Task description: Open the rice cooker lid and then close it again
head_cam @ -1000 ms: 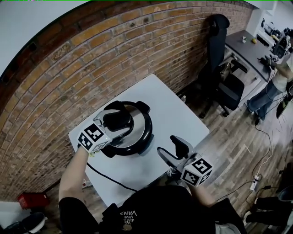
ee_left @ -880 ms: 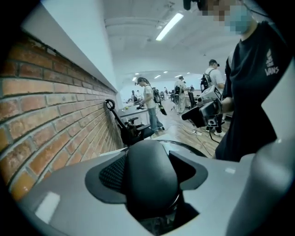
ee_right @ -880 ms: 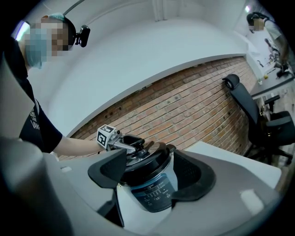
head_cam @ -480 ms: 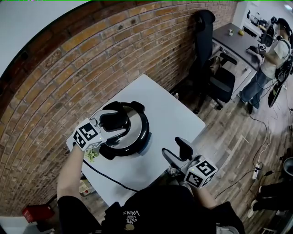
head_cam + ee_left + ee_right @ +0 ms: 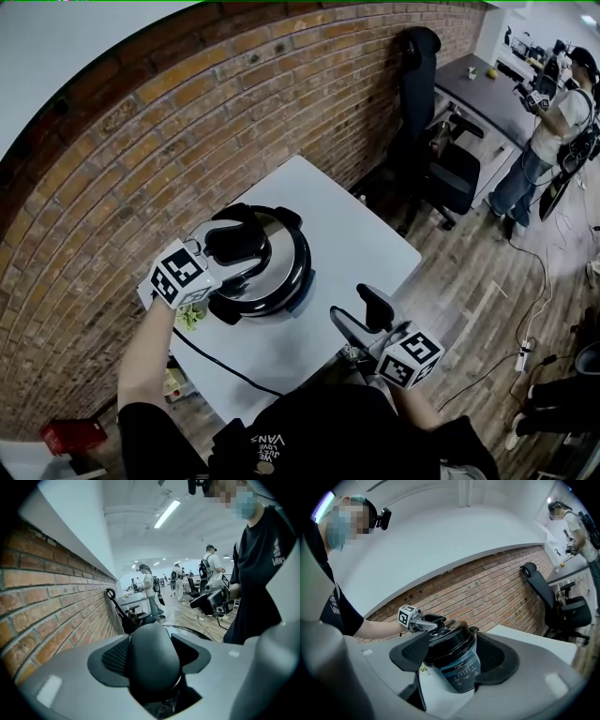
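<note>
The left gripper (image 5: 234, 246), jaws wide and just closing onto the lid knob (image 5: 154, 658), should lift squarely off the rice cooker (image 5: 457, 667). The right gripper (image 5: 359, 314) hovers open and empty, near right.

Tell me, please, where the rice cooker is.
Head view: the rice cooker sits left on the white table by the brick wall, left gripper on its lid knob.

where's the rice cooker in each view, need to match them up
Head view: rice cooker left of centre, on the white table.
Left gripper view: only its black lid knob, lower centre.
Right gripper view: whole cooker, centre, control panel facing the camera.
Shared landmark: the brick wall.
</note>
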`<state>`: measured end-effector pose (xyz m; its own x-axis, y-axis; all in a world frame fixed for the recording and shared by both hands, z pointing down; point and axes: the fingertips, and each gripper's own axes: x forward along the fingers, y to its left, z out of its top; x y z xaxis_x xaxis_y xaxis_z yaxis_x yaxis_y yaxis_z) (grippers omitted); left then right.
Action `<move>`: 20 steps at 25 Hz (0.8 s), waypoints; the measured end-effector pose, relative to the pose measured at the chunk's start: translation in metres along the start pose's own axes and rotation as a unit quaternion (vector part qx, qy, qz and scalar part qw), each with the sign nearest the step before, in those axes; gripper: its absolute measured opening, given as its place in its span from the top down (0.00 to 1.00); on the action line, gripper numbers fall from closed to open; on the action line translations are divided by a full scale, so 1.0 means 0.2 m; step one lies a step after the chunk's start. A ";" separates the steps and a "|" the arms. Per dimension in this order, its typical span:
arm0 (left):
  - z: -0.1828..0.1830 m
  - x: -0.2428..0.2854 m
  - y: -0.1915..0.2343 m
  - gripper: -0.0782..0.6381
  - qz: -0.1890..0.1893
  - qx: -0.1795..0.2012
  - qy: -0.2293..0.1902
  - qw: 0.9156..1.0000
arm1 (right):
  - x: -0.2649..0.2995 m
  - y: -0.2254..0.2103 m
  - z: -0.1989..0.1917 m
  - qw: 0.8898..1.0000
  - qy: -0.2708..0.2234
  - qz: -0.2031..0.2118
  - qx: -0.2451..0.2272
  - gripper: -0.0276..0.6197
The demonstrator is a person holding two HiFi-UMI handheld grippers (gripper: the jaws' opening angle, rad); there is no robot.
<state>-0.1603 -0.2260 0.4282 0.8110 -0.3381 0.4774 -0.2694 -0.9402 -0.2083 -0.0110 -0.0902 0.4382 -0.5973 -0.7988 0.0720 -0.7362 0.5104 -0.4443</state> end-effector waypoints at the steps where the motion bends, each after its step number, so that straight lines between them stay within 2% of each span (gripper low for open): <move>1: 0.00 0.00 0.00 0.50 0.003 0.002 0.002 1.000 | 0.01 0.01 0.00 1.000 0.001 0.004 0.000 0.48; 5: 0.03 0.01 0.02 0.50 0.007 -0.010 -0.003 1.000 | 0.05 0.05 -0.02 1.000 0.004 0.017 0.006 0.48; 10: 0.15 -0.10 0.06 0.50 0.026 -0.034 -0.051 0.998 | 0.08 0.08 -0.02 1.000 0.003 0.029 0.011 0.48; 15: 0.24 -0.26 0.11 0.50 0.078 -0.052 -0.086 0.992 | 0.09 0.10 0.04 0.999 0.003 0.049 0.003 0.48; 20: 0.19 -0.51 0.13 0.50 0.144 -0.111 -0.112 0.977 | 0.15 0.15 0.05 0.997 0.008 0.080 0.003 0.48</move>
<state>-0.2304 -0.2144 0.3412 0.7720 -0.5953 0.2228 -0.5882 -0.8019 -0.1047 -0.0480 -0.1016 0.4171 -0.7123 -0.7017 0.0148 -0.6291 0.6291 -0.4565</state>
